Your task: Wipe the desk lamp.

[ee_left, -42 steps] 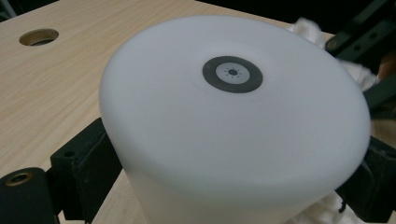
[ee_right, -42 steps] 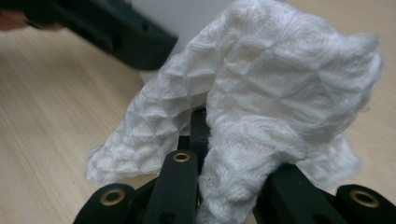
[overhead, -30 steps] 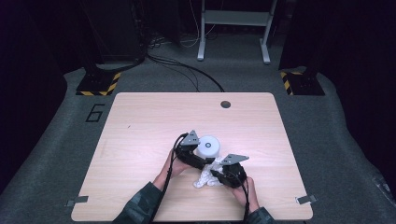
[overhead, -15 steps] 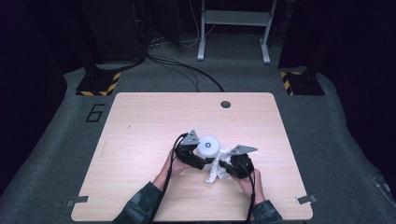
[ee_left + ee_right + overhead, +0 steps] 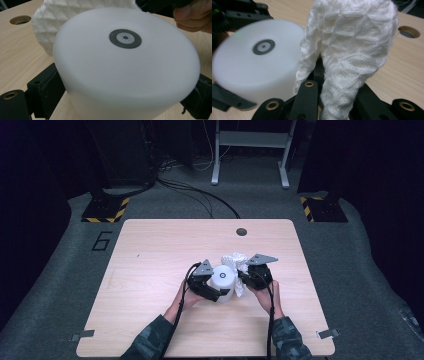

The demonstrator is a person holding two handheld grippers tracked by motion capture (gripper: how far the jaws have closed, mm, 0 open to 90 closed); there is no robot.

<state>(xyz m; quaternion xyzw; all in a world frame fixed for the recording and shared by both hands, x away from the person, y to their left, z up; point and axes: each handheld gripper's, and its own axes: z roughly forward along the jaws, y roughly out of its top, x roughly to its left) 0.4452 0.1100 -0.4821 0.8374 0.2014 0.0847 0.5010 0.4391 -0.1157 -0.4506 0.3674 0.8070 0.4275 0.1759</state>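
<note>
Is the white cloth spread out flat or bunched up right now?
Bunched up. The white cloth hangs in a crumpled wad, pinched by the right tool, beside the white cylinder instead of lying flat on the table.

Both forearms in camouflage sleeves reach in from the table's near edge, hands close together near its middle. The left gripper (image 5: 216,287) lies angled toward the right, its jaws spread wide and pressed on a white cylinder's (image 5: 223,279) sides. The right gripper (image 5: 248,276) points toward the left one, jaws pinched on a white knitted cloth (image 5: 352,50).
</note>
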